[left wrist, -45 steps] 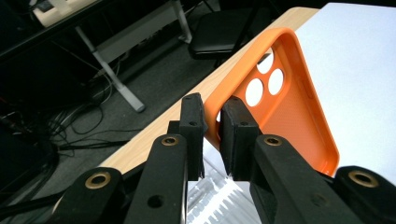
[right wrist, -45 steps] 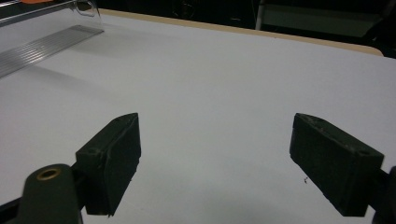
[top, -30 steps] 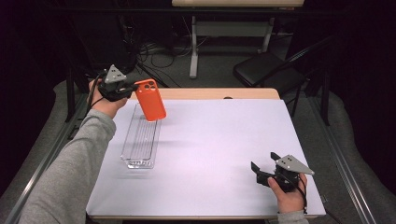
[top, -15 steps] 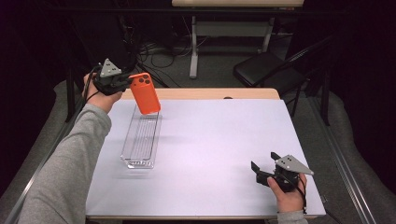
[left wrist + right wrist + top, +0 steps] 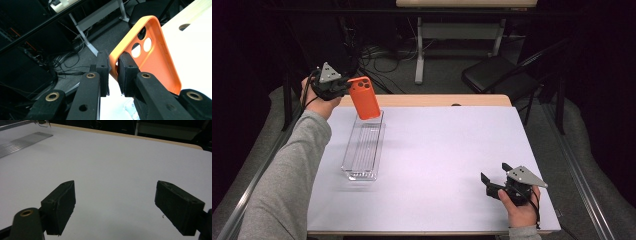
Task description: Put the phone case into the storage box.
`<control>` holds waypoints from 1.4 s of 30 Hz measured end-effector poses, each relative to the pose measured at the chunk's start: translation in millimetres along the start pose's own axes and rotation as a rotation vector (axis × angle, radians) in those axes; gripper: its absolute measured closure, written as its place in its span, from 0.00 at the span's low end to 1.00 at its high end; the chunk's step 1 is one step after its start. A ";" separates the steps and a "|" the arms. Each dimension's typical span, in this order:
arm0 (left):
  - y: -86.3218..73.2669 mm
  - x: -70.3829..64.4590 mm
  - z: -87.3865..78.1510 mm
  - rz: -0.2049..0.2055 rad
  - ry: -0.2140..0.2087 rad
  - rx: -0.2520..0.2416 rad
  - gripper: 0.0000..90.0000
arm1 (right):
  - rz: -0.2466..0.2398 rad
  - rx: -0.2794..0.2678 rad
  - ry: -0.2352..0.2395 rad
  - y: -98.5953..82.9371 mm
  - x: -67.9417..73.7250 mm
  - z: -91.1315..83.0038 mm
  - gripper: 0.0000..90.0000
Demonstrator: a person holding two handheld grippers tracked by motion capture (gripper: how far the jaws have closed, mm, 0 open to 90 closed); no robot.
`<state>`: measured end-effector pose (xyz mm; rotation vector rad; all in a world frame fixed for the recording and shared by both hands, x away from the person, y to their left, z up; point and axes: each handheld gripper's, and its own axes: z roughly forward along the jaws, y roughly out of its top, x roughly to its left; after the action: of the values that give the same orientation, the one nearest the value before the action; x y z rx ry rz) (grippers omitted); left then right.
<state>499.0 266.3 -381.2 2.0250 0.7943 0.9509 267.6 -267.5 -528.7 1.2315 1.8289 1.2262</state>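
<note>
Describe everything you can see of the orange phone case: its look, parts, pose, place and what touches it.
The orange phone case is an empty shell, seemingly soft rubbery plastic, with round camera cut-outs near one end and a raised rim. The left gripper pinches its edge between shut jaws, holding it tilted in the air above the far end of the clear tray. Nothing else touches it.

Orange phone case (image 5: 364, 98), clear ribbed tray (image 5: 362, 152).
</note>
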 end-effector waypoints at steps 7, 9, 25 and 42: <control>-2.7 -2.2 8.3 0.048 0.015 -0.015 0.89 | 0.000 0.001 0.003 -0.3 -0.5 0.3 0.18; -3.9 -3.8 11.0 0.064 0.022 -0.017 0.89 | 0.001 0.001 0.002 -0.4 -0.5 0.1 0.18; -19.4 -11.2 22.9 0.182 0.054 -0.063 0.89 | -0.003 -0.003 0.002 -1.1 -1.6 0.8 0.18; -26.4 -20.5 39.3 0.220 0.050 -0.061 0.89 | -0.004 -0.004 0.000 -1.3 -2.0 0.1 0.19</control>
<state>514.8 250.2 -427.7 2.0723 0.5689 1.1383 268.0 -269.4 -529.9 1.2250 1.8272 1.2271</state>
